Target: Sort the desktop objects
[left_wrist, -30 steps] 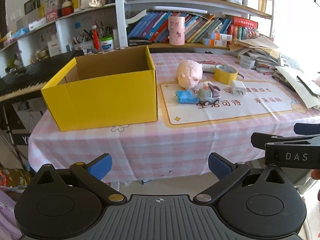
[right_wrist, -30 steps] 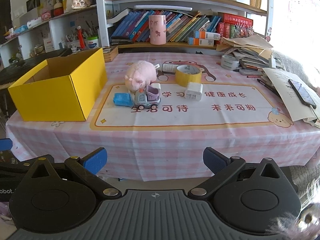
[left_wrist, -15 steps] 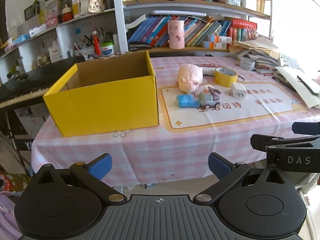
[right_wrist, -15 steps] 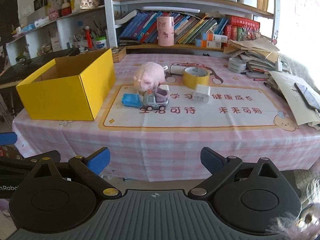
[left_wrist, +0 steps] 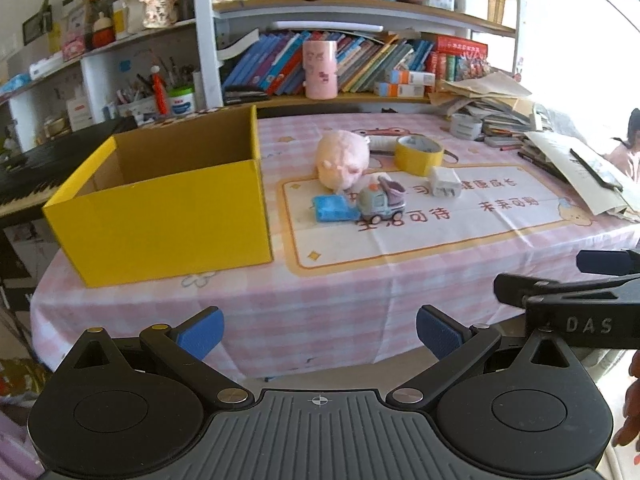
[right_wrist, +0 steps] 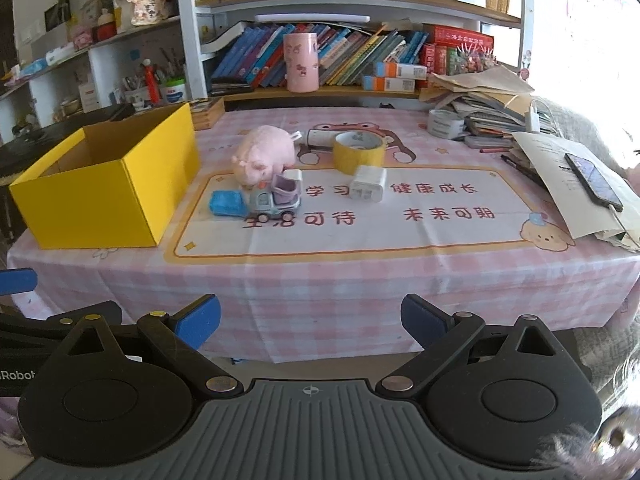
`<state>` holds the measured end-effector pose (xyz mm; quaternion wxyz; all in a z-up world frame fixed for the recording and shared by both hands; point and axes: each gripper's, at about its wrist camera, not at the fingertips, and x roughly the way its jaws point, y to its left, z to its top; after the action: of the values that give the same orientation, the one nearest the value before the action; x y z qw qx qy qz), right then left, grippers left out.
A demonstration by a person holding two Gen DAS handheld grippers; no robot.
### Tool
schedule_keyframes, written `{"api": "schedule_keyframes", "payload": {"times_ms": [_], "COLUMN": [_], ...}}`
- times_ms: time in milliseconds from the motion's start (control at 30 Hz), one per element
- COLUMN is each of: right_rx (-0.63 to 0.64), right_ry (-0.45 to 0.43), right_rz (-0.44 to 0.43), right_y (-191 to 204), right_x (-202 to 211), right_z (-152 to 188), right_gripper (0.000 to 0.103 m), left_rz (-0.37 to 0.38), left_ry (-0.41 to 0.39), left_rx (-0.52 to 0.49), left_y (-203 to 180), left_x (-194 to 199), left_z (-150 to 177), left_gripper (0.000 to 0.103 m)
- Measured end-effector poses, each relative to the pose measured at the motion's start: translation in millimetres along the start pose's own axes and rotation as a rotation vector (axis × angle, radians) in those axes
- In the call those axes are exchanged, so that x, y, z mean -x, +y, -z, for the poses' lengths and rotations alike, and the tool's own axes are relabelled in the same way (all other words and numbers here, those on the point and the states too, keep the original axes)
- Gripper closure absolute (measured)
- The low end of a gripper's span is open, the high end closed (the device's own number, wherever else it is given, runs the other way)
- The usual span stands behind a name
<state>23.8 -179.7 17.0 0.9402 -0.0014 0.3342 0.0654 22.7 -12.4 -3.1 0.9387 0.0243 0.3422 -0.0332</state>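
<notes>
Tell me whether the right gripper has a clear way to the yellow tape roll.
Probably yes: the right gripper is open and empty, short of the table edge, and nothing stands before the yellow tape roll except the white charger, slightly offside.

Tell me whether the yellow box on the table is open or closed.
Open. The yellow box has no lid or flaps over its top, and its brown inner walls show in both views. Its floor is hidden, so whether anything lies inside cannot be told.
</notes>
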Motion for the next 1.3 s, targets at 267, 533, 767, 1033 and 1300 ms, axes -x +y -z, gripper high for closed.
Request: {"api": "schedule_keyframes", "payload": {"times_ms": [267, 533, 767, 1033, 1300], "right_rx": [0.021, -0.008, 0.002, 0.025, 0.017], "right_ry": [-0.002, 0.02, 0.03, 0.055, 0.07], "right_rz": [0.019, 0.025, 0.022, 0.031, 0.035], "right_y": [-12.1, -28.9, -39.2, -53.3, -73.2], "right_x": [-6.4, -21.0, -38.3, -67.0, -92.1], "right_z": [-7.3, -15.8, -27.7, -50.8, -74.0], "right_gripper": [0.01, 0.01, 0.01, 0.01, 0.006], "left_rz": [0.023, 0.035, 0.029, 0.014, -0.016], "left_ry": [-0.002, 0.008, 0.0, -0.017, -0.002], "left_rx": [-0.011, -0.03, -0.025, -0.037, -0.012], "left_y": [-11.4, -23.0, -30.6, -44.6, -51.9], "left_x": [-14.9, -32.1, -48.0, -69.9, -95.7], "left_z": [-11.7, -21.6, -34.0, -54.1, -75.6], "left_gripper": [0.0, 0.0, 0.0, 0.0, 0.0]}}
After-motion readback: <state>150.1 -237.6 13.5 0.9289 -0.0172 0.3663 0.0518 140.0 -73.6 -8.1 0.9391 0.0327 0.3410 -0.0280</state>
